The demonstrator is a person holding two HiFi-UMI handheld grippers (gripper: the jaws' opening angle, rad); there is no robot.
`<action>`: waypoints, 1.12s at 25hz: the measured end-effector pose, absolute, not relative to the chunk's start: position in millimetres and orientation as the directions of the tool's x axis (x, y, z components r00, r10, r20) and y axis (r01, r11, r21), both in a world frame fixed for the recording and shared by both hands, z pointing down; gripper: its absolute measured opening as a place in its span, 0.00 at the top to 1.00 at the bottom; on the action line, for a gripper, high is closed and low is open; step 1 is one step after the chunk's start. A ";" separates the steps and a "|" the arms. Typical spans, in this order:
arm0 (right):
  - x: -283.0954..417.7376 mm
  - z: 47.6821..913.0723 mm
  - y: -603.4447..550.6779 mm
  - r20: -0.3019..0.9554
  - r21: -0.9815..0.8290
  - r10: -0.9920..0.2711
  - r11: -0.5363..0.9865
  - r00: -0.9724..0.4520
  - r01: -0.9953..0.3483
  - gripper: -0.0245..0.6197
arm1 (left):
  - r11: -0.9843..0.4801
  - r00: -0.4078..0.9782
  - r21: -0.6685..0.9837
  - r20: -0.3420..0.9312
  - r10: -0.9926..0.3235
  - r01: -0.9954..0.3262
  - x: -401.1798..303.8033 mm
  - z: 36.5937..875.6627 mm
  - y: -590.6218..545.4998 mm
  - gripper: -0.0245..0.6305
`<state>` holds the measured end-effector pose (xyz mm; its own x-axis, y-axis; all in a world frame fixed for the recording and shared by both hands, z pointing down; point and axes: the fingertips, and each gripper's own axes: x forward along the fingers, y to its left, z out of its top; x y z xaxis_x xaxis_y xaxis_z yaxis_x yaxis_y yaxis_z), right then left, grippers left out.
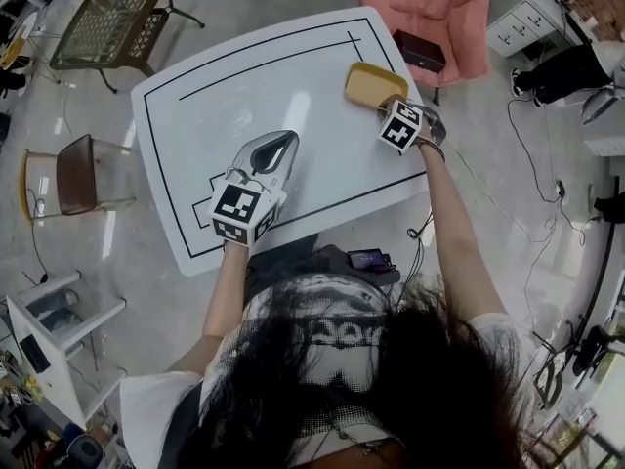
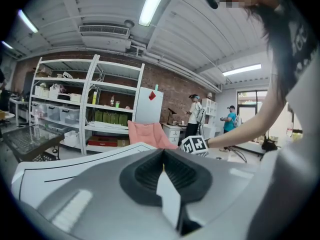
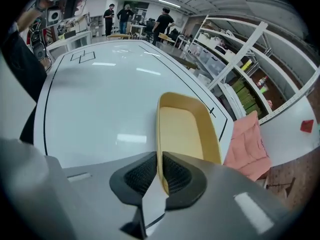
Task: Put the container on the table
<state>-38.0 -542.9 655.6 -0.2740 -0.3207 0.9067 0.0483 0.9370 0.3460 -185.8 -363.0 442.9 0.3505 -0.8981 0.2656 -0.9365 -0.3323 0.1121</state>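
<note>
A shallow yellow container (image 1: pixel 371 84) lies on the white table (image 1: pixel 244 96) near its far right corner. My right gripper (image 1: pixel 388 104) points steeply down at its near edge. In the right gripper view the container (image 3: pixel 182 131) stretches away from me and its near rim stands between the jaws of my right gripper (image 3: pixel 160 159), with both pads against it. My left gripper (image 1: pixel 283 145) hovers over the table's middle front, apart from the container. In the left gripper view it (image 2: pixel 163 156) is shut with nothing between its jaws, and it looks level across the table (image 2: pixel 75 169).
Black lines frame the table top (image 3: pixel 100 94). A pink chair (image 1: pixel 430 8) with a black box (image 1: pixel 420 50) stands behind the far right corner. A mesh table (image 1: pixel 112 13) and a brown stool (image 1: pixel 78 174) are at the left. Shelves (image 2: pixel 85 114) and people (image 2: pixel 195 116) are farther off.
</note>
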 end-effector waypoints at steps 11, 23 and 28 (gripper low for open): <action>-40.9 615.8 -532.3 0.832 0.358 -0.371 0.927 -0.412 -0.111 0.79 | -0.351 0.368 0.111 0.275 -0.888 -0.930 -174.5 444.4 -360.3 0.96; -23.8 531.0 -458.9 0.626 0.313 -0.491 0.869 -0.605 -0.382 0.81 | -0.408 0.415 0.086 0.266 -0.870 -0.909 -133.8 434.8 -344.8 0.96; -6.9 517.9 -413.2 0.580 0.277 -0.511 0.856 -0.635 -0.437 0.83 | -0.422 0.425 0.071 0.262 -0.866 -0.904 -113.2 429.2 -330.1 0.96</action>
